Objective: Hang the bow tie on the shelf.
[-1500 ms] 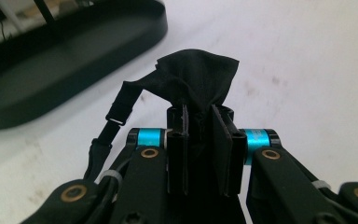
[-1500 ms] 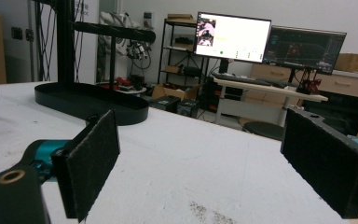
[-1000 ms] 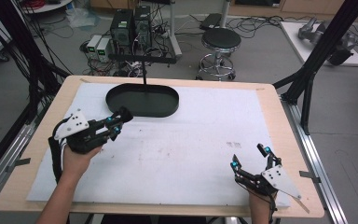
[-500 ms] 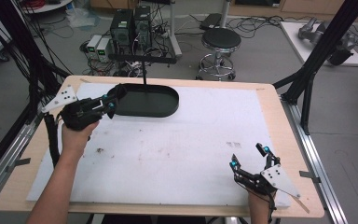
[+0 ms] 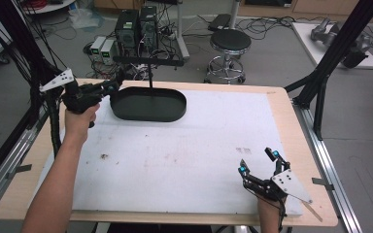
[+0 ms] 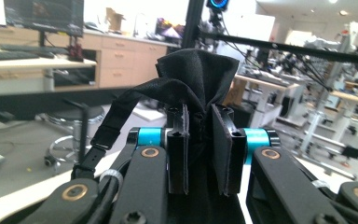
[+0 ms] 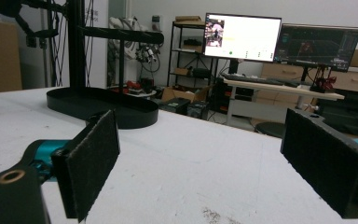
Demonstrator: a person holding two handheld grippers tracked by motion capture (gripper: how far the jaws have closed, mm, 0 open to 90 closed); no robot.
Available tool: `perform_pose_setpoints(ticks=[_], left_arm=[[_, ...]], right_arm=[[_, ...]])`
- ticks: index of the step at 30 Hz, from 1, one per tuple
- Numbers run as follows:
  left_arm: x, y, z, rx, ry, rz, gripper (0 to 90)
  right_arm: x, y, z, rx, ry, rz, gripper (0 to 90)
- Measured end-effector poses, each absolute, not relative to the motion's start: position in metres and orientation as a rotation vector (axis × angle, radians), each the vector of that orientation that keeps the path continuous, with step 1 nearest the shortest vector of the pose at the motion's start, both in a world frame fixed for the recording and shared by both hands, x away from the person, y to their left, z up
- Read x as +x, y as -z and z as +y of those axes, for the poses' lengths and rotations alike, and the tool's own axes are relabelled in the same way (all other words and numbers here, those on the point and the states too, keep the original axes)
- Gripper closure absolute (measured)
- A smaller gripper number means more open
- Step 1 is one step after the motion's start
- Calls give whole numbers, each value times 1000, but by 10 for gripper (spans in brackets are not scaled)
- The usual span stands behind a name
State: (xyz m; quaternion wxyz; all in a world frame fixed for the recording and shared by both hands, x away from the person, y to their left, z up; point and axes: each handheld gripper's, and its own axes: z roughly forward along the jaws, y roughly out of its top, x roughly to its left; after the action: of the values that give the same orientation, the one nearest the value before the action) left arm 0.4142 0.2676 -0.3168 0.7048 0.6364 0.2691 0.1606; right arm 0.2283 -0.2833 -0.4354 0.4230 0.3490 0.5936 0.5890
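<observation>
So my left tongs (image 6: 199,154) pinch a black cloth bag (image 6: 191,84) tight, up by the end of the black tray (image 5: 148,104) at the back of the worktop (image 5: 175,160); my right tongs (image 5: 258,162) sit wide open, holding nothing, and where the bag should go I cannot tell

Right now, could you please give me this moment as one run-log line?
left gripper: shut on black fabric, by tray | right gripper: open, empty, near table edge

light: bright, even, from overhead | shadows: faint on white mat (image 5: 189,145) | glare: blown-out ceiling, left gripper view | blur: near jaws soft, backgrounds hazy
</observation>
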Motion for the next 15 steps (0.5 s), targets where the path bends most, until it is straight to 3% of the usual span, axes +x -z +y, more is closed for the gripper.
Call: perform_pose_setpoints(ticks=[15], left_arm=[[462,317,272,1367,-325,610,771]], right_arm=[[233,437,-283,873,-1459,1504,108]])
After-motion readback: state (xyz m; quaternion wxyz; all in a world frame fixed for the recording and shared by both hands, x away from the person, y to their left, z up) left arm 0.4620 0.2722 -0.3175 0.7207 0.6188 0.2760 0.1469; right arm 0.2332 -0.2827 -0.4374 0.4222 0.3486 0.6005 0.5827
